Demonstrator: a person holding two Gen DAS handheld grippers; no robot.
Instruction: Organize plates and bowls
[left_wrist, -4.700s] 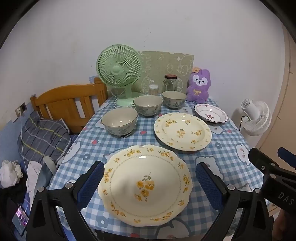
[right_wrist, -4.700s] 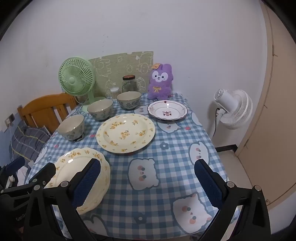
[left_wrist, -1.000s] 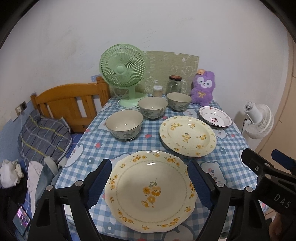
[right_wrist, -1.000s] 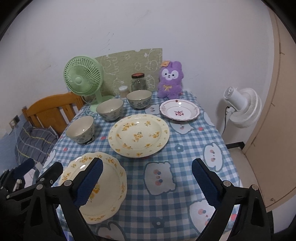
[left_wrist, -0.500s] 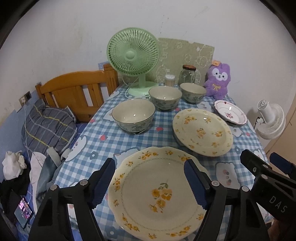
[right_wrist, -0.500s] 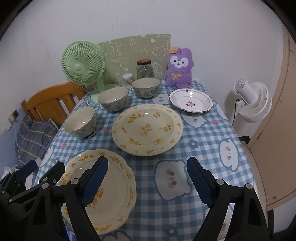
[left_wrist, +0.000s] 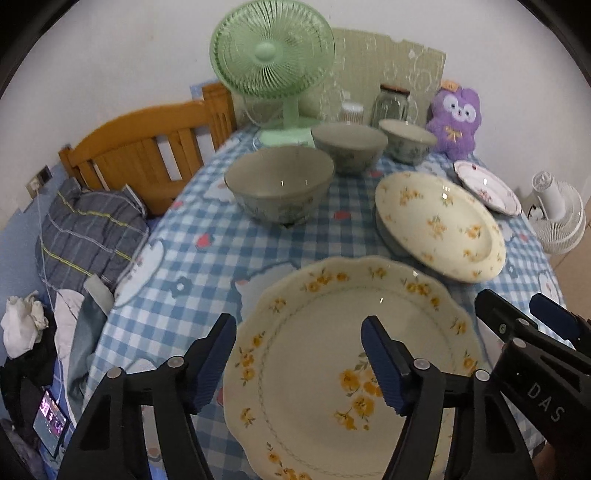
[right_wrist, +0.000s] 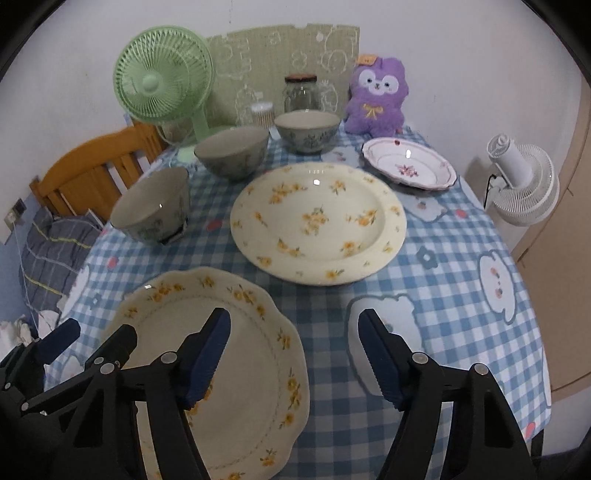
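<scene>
A scalloped cream plate with yellow flowers (left_wrist: 332, 354) (right_wrist: 236, 369) lies at the table's near edge. My left gripper (left_wrist: 299, 358) is open, its jaws either side of the plate's left rim. My right gripper (right_wrist: 293, 350) is open, astride the plate's right rim. A round yellow-flower plate (left_wrist: 439, 225) (right_wrist: 317, 221) lies in the middle. A small red-flower plate (left_wrist: 487, 186) (right_wrist: 408, 164) sits far right. Three grey-green bowls (left_wrist: 280, 184) (right_wrist: 153, 205), (left_wrist: 349, 151) (right_wrist: 232, 151), (left_wrist: 406, 144) (right_wrist: 306, 131) stand in a row on the left and back.
A green desk fan (left_wrist: 273, 55) (right_wrist: 162, 81), glass jar (right_wrist: 301, 92), cotton-swab pot (right_wrist: 262, 112) and purple plush toy (left_wrist: 456, 118) (right_wrist: 376, 96) line the back wall. A wooden chair (left_wrist: 147, 155) with clothes stands left. A white floor fan (right_wrist: 524, 184) stands right.
Both grippers have moved forward and down toward the near scalloped plate, and their jaws have narrowed. The dishes have not moved.
</scene>
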